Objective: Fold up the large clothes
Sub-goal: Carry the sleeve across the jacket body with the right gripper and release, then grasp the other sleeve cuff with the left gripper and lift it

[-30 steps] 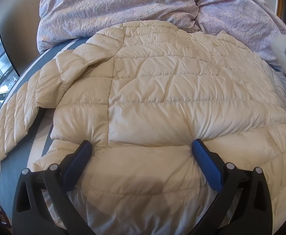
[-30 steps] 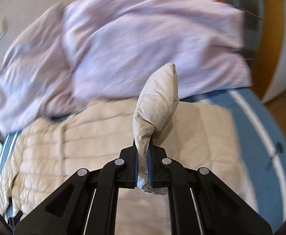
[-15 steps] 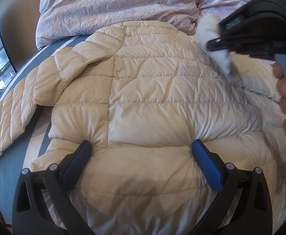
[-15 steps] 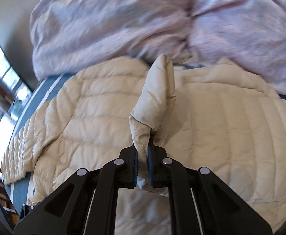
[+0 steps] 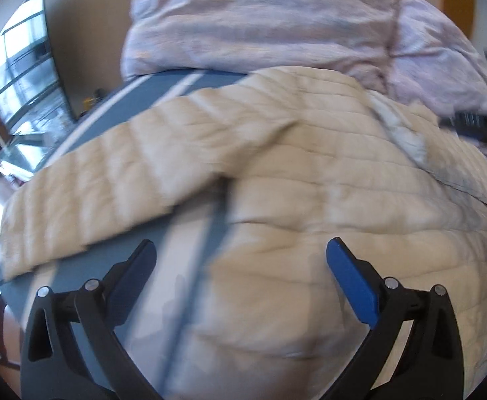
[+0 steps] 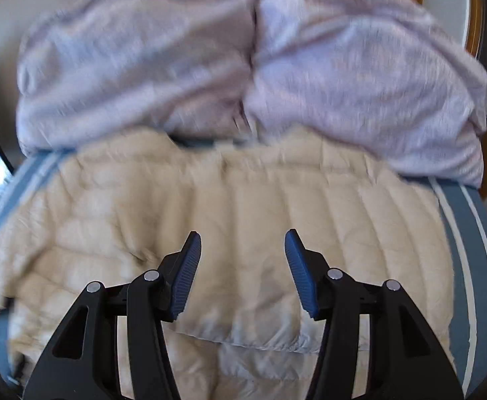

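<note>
Cream quilted puffer jacket (image 5: 310, 200) fills mid-frame on the blue-striped bed (image 5: 183, 86). The left gripper (image 5: 240, 260) gapes wide, empty. The right gripper (image 6: 243, 250) is opening, nothing between its jaws.

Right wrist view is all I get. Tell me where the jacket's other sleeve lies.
Observer: The sleeve lies stretched out to the left over the striped bed, off the jacket body.
Operator: Report the left gripper.
Observer: The left gripper is open, nothing between its pads, at the jacket's near left edge.
Operator: Say what lies beyond that sleeve.
Observer: A window, past the bed's left side.
</note>
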A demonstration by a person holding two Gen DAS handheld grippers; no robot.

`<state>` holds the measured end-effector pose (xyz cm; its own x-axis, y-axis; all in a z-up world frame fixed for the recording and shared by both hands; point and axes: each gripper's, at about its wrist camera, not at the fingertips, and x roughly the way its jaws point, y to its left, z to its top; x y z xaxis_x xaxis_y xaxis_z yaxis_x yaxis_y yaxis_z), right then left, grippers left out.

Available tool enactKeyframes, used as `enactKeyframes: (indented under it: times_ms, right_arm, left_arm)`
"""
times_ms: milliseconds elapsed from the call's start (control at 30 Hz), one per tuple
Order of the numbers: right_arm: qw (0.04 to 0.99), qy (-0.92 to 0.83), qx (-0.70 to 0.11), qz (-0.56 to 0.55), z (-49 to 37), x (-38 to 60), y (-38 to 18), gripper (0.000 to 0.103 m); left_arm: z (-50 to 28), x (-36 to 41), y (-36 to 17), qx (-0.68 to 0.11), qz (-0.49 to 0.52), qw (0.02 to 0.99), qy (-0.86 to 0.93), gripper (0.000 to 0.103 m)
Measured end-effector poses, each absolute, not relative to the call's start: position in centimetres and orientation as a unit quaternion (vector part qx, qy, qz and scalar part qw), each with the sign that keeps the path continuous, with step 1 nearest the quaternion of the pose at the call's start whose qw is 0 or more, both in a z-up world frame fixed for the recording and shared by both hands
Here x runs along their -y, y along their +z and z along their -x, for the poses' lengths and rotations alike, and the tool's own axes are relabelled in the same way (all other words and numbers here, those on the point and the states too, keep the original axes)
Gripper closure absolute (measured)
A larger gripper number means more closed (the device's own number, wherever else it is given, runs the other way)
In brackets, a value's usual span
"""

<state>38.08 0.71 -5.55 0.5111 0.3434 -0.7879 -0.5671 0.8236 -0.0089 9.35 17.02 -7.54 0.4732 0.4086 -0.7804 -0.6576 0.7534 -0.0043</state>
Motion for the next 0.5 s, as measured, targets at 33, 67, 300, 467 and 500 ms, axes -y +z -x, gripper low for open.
enactKeyframes:
  times_ms: [33,67,300,467,500]
  right_arm:
    - [0.854,0.263,-0.427,0.137,-38.2,-1.0,-6.3,0.048]
    - [0.851,0.264,-0.434,0.135,-38.3,-1.0,-6.9,0.048]
    - [0.836,0.273,-0.452,0.147,-36.9,-4.0,-9.5,0.034]
    - [0.841,0.254,-0.442,0.182,-36.2,-5.3,-10.9,0.026]
    - [0.844,0.248,-0.438,0.186,-36.1,-5.4,-10.9,0.024]
  left_arm:
    - [-8.6,-18.1,-7.5,-0.407,0.155,0.836,0.332,0.002]
    - [-8.0,-18.8,-7.5,-0.408,0.156,0.832,0.343,0.002]
    - [-3.1,-24.2,-7.2,-0.41,0.186,0.799,0.399,0.002]
    - [-0.8,-27.5,-7.1,-0.413,0.202,0.781,0.422,0.002]
    - [-0.3,-28.0,-7.0,-0.412,0.208,0.778,0.426,0.002]
